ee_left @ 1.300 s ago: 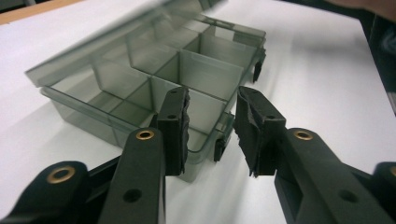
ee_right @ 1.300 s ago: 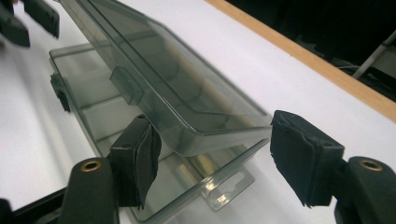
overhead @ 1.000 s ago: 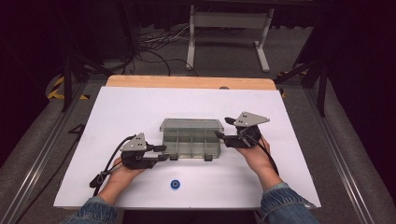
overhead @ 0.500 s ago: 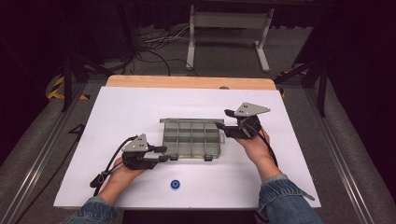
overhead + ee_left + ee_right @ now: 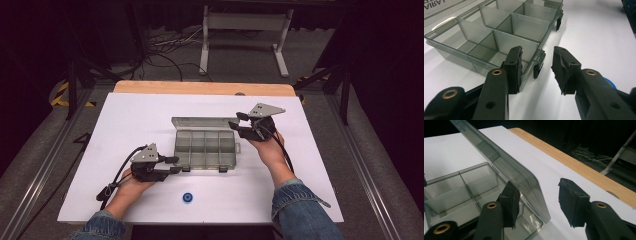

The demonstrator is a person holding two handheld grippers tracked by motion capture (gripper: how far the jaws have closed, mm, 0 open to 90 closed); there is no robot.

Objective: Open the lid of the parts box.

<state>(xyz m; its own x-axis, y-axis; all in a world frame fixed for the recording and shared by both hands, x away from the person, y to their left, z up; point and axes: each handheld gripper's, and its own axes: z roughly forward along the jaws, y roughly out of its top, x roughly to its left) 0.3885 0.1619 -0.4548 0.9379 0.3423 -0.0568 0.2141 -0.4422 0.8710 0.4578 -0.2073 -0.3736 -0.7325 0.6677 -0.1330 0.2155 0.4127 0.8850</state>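
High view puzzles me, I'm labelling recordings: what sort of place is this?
Probably a lab or studio recording bay: a white-topped table on dark carpet, loose cables behind, a metal stand, black surroundings.

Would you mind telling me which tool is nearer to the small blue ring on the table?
Left. The left tool sits just up-left of the blue ring, at the organizer box; the right tool is across at its raised lid.

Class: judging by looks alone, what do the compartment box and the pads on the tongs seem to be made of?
Compartment box: probably smoky, glossy clear plastic; the dividers and white table show through its walls. Pads on the tongs: matte black, likely rubber or foam; their edges look rough and frayed.
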